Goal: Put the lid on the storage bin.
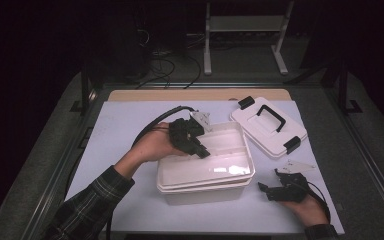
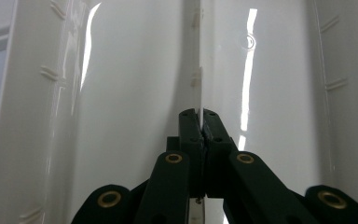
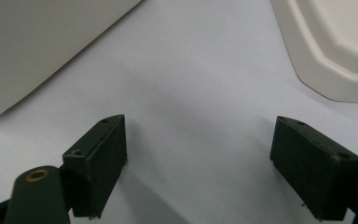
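left gripper has its jaws clamped on the thin divider running lengthwise inside the white tray mid-surface, while right gripper waits, jaws apart, just beside the tray's right end.

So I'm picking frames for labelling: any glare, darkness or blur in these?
High view: dark room, glare on the tray. Left gripper view: bright streaks on the glossy tray, its divider sharp at the shut left gripper. Right gripper view: even light, open right gripper casting soft shadows on the mat.
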A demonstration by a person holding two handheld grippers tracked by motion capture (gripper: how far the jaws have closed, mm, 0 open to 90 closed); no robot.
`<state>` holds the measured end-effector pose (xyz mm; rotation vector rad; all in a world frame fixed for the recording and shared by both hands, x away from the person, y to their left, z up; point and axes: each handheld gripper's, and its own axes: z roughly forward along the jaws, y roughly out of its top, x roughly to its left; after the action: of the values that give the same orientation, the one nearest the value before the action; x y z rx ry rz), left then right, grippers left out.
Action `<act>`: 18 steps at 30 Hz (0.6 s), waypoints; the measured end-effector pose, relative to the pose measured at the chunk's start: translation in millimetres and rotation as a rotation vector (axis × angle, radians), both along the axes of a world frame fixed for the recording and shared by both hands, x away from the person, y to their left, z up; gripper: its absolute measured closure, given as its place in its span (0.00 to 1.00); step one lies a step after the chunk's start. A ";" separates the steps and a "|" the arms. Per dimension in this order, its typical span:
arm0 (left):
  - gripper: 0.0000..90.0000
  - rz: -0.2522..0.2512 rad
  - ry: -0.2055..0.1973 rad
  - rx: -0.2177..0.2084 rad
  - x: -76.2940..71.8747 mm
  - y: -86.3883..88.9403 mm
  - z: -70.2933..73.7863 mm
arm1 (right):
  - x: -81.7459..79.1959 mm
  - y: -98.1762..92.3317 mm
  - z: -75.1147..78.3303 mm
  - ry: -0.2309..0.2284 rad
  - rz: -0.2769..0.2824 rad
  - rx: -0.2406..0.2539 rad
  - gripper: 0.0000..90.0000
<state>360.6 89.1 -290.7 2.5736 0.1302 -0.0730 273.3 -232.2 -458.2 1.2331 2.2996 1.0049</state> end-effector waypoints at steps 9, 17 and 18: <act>0.99 0.011 0.000 0.027 3.5 1.0 -13.2 | 0.0 0.0 -0.1 0.000 0.001 -0.001 0.20; 0.99 0.017 0.012 0.020 4.7 0.5 -22.2 | 0.9 0.5 -0.1 0.001 -0.023 -0.019 0.14; 0.98 0.017 0.011 0.019 4.5 0.3 -23.1 | 0.7 0.6 -0.1 -0.001 -0.024 -0.020 0.14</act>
<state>365.1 89.5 -313.8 2.5914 0.1573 -0.0796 274.1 -231.6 -458.3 1.2490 2.2836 0.9723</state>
